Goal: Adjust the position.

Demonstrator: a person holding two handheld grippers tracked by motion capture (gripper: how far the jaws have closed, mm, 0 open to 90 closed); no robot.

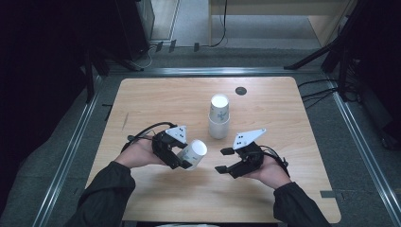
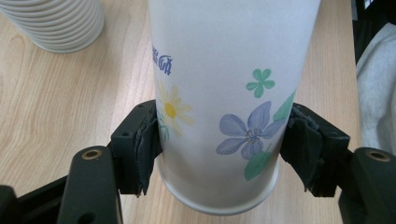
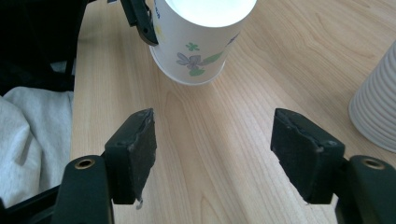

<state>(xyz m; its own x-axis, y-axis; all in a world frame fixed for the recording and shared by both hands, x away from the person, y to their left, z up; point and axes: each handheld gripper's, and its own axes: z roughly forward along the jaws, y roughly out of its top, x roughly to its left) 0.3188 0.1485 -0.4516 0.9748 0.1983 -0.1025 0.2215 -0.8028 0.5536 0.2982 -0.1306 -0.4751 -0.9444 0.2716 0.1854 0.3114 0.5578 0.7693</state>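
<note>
A white paper cup [image 1: 195, 153] with painted flowers is held tilted just above the table, its mouth toward the right. My left gripper [image 1: 181, 158] is shut on this flowered cup [image 2: 224, 93], its pads pressing both sides near the rim. My right gripper [image 1: 224, 160] hovers a little to the right of the cup, open, with nothing between its jaws. In the right gripper view the cup [image 3: 198, 37] lies ahead of the gripper [image 3: 212, 140], apart from it. A stack of upturned cups [image 1: 219, 116] stands at the table's middle.
The ribbed base of the cup stack [image 2: 58, 23] shows at the top left of the left gripper view and at the right edge of the right gripper view [image 3: 376, 107]. A dark round disc [image 1: 241, 90] sits near the wooden table's [image 1: 156, 99] far edge.
</note>
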